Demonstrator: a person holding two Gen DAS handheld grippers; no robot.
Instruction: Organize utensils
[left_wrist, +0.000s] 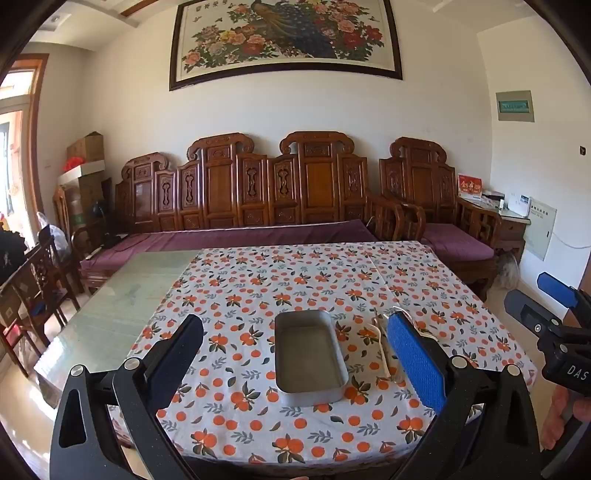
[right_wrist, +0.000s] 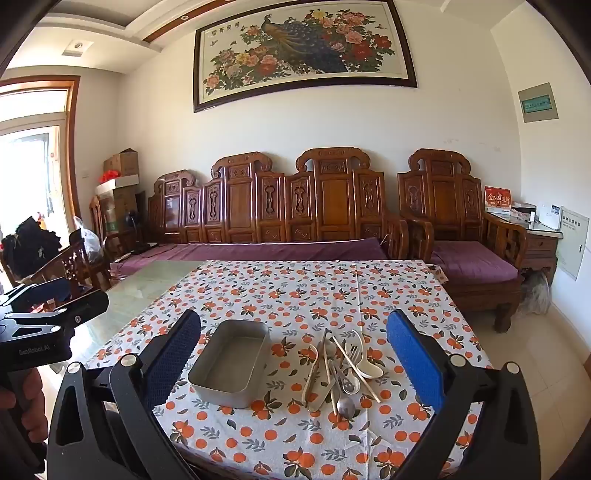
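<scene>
I have both tools above the near edge of the bench (right_wrist: 369, 288), which wears a white cloth printed with oranges. My left tool (left_wrist: 295, 354) has its fingers spread wide apart with nothing between the pads; in its own view the grey metal tray (left_wrist: 308, 356) sits lower centre of the frame, framed by the two fingers but untouched. My right tool (right_wrist: 291, 354) is likewise fully spread and holds nothing.

From the right wrist view, the tray (right_wrist: 231, 363) lies left of centre, empty, its long side running away from me. Just right of it, apart from its wall, lies the heap of utensils (right_wrist: 341, 369): a metal fork (right_wrist: 351, 354), a metal spoon (right_wrist: 346, 406) nearest me, white plastic spoons (right_wrist: 367, 363), pale chopsticks (right_wrist: 356, 369) crossing the pile diagonally, and some other metal pieces I cannot sort out. In the left wrist view most of that heap is hidden behind the blue pad of my left tool; only a few white handles (left_wrist: 380, 343) show.

The other tool enters each view at the edge: the right one at the far right of the left view (left_wrist: 554, 314), the left one at the far left of the right view (right_wrist: 55, 306), each with a hand gripping below it.

A carved wooden sofa (right_wrist: 295, 210) with purple cushions stands behind the bench.
</scene>
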